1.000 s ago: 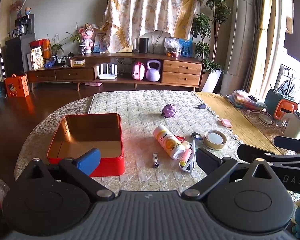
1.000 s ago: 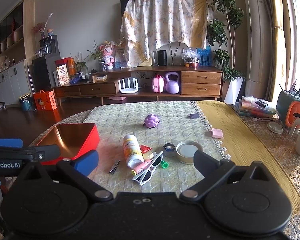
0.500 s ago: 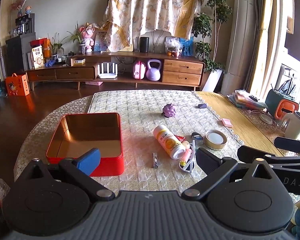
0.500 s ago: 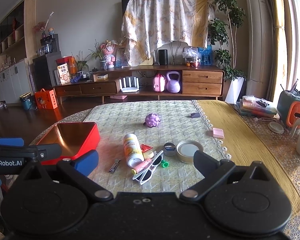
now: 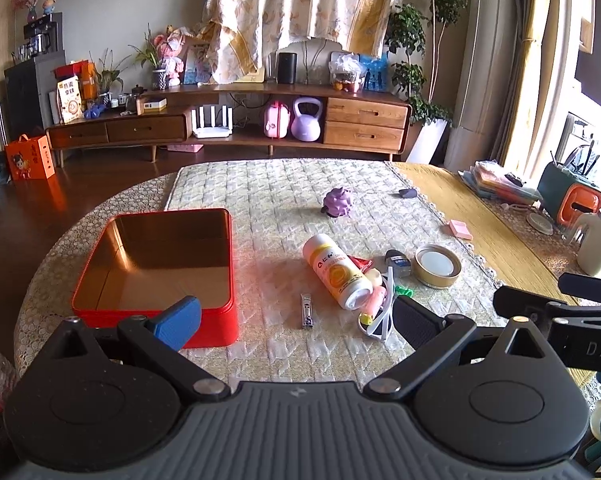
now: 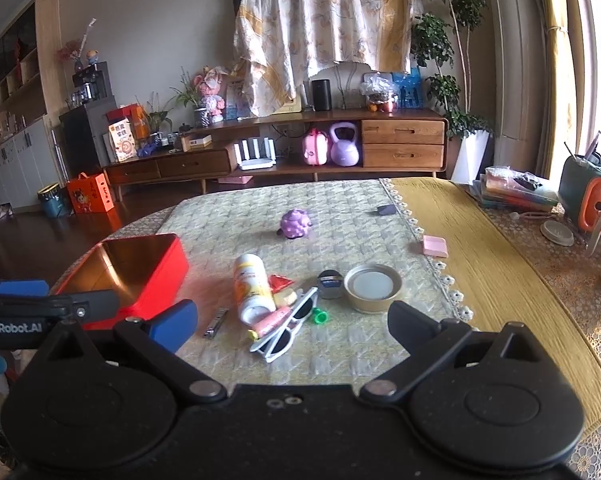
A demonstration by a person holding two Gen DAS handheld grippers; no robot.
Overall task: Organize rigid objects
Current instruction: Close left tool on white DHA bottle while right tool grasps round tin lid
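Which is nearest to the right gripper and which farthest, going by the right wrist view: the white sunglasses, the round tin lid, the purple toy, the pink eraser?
From the right gripper:
1. White sunglasses, just ahead, between the fingers.
2. Round tin lid, ahead to the right.
3. Pink eraser, farther right, on the yellow cloth.
4. Purple toy, mid-table; close to the eraser's range.

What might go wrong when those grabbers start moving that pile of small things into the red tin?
Likely snags: the white-framed sunglasses lie tangled under the pink tube beside the white-and-orange bottle, so lifting one may drag the others. The bottle lies on its side and could roll. The flat metal nail clipper may slip from open fingers.
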